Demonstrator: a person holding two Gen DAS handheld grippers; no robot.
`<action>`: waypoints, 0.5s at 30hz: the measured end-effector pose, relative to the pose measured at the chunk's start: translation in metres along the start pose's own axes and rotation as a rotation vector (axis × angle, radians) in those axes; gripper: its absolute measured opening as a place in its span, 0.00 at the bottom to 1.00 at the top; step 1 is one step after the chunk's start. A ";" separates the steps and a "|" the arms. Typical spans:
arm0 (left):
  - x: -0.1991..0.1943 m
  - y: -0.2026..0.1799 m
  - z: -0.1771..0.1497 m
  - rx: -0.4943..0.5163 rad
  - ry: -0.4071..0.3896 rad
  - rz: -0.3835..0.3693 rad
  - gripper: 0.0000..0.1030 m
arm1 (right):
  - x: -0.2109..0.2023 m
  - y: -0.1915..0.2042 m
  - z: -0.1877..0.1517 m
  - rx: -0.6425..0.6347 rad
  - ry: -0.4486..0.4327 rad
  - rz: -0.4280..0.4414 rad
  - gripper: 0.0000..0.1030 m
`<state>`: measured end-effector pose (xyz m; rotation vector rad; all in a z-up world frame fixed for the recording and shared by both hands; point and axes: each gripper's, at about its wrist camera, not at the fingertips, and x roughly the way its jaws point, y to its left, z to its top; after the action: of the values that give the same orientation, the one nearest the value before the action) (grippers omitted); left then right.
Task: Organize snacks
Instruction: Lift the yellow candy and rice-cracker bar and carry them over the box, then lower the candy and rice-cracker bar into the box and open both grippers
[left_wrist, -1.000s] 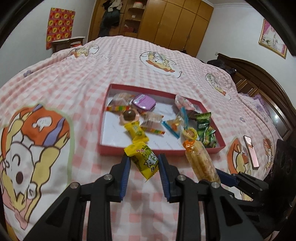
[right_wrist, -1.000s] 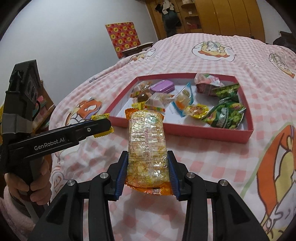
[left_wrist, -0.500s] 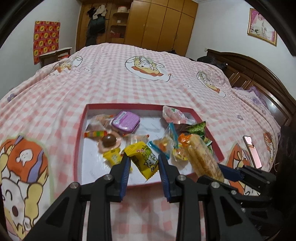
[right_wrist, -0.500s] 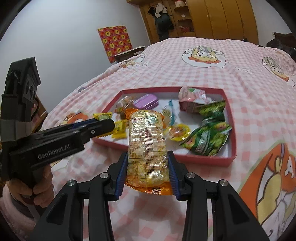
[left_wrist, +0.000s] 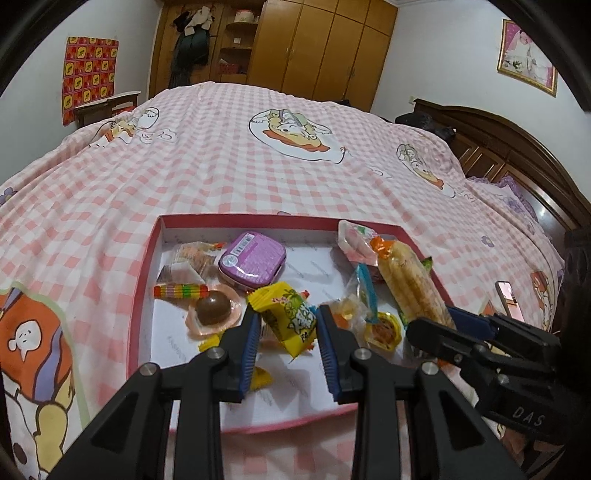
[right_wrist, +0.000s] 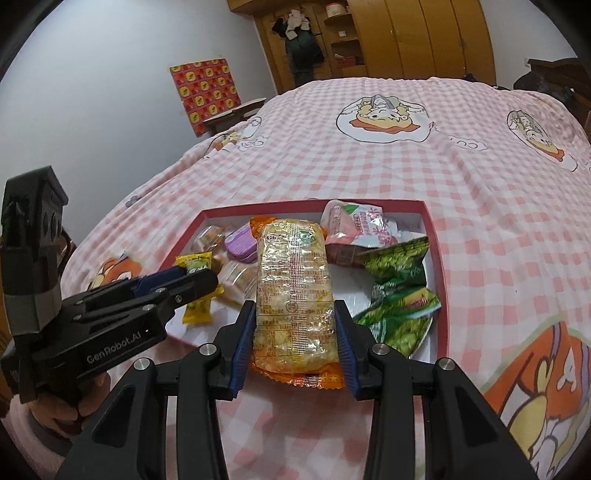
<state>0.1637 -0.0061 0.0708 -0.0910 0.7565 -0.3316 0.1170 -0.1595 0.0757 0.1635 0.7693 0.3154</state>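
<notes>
Both snacks are over the red box (left_wrist: 142, 295) on the bed now, no longer short of it. Left hand-held gripper (left_wrist: 284, 334) pinches the yellow candy (left_wrist: 290, 317), right hand-held gripper (right_wrist: 293, 347) clamps the rice cracker pack (right_wrist: 293, 291). Dropping them in looks next.

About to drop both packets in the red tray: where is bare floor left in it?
Bare white floor lies along the red tray's near rim, below the chocolate cup, and mid-tray between the purple tin and pink packet. Its right side, around the green packets, is crowded.
</notes>
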 end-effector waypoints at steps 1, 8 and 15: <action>0.002 0.000 0.001 0.001 0.000 0.003 0.31 | 0.002 -0.001 0.001 0.003 -0.001 0.000 0.40; 0.022 0.005 0.006 -0.007 0.018 0.027 0.31 | 0.020 -0.006 0.006 0.017 -0.005 -0.032 0.40; 0.035 0.012 0.006 -0.042 0.043 0.005 0.31 | 0.036 -0.009 0.008 0.029 -0.005 -0.043 0.40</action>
<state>0.1948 -0.0062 0.0492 -0.1219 0.8066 -0.3141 0.1493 -0.1561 0.0554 0.1746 0.7714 0.2632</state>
